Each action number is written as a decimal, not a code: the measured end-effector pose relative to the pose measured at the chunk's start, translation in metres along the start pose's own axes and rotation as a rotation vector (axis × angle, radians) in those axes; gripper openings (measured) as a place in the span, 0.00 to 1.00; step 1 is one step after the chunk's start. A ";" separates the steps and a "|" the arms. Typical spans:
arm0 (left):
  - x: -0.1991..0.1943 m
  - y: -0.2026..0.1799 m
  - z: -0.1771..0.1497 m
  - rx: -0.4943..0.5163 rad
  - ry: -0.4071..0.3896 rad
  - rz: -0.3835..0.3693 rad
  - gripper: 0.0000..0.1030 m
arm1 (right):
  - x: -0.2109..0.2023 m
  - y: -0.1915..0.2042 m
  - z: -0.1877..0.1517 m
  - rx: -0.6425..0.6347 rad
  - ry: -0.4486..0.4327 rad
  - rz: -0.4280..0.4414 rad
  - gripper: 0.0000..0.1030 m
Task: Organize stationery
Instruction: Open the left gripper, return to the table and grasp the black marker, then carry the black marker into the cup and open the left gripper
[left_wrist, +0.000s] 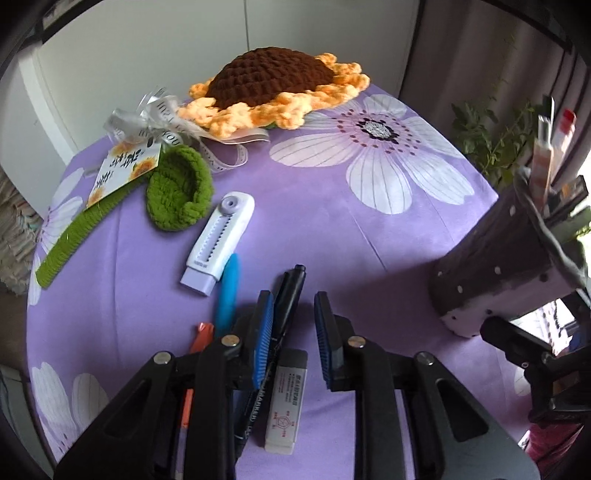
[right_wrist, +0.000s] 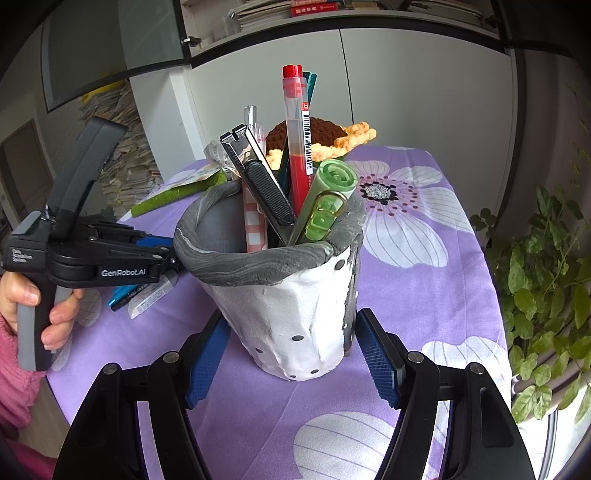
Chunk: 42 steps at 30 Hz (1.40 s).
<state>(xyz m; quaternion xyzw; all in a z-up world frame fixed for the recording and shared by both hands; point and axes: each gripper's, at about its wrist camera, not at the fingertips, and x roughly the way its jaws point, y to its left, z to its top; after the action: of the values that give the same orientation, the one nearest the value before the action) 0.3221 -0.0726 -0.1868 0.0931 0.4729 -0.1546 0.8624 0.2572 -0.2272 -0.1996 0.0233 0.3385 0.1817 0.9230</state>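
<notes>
My left gripper (left_wrist: 293, 310) is open, low over the purple cloth, its fingers astride a black marker (left_wrist: 284, 302) and above a white eraser (left_wrist: 286, 400). A blue pen (left_wrist: 227, 291), an orange pen (left_wrist: 199, 334) and a white correction tape (left_wrist: 219, 242) lie to its left. The pen holder (left_wrist: 491, 269) stands at the right. In the right wrist view my right gripper (right_wrist: 293, 354) has its blue pads on both sides of the grey-and-white pen holder (right_wrist: 295, 306), which holds a red pen (right_wrist: 297, 140), a black utility knife (right_wrist: 262, 181) and a green stapler (right_wrist: 325, 199).
A crocheted sunflower (left_wrist: 280, 85) with green leaf (left_wrist: 179, 192) and ribbon tag lies at the far side of the table. A potted plant (right_wrist: 546, 295) stands right of the table edge. The left gripper and hand (right_wrist: 74, 254) show left of the holder.
</notes>
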 end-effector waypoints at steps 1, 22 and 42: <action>0.001 -0.003 0.000 0.012 -0.001 0.024 0.20 | 0.000 0.000 0.000 0.000 0.000 0.000 0.68; -0.024 -0.009 0.012 0.026 -0.065 0.009 0.11 | 0.001 0.001 0.000 0.004 0.000 0.003 0.68; -0.185 -0.046 0.028 0.016 -0.499 -0.167 0.11 | 0.001 0.002 0.000 0.000 0.001 -0.005 0.68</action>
<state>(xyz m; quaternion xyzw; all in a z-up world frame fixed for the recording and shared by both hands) 0.2347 -0.0917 -0.0163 0.0196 0.2504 -0.2472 0.9358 0.2568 -0.2247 -0.1997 0.0222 0.3389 0.1793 0.9233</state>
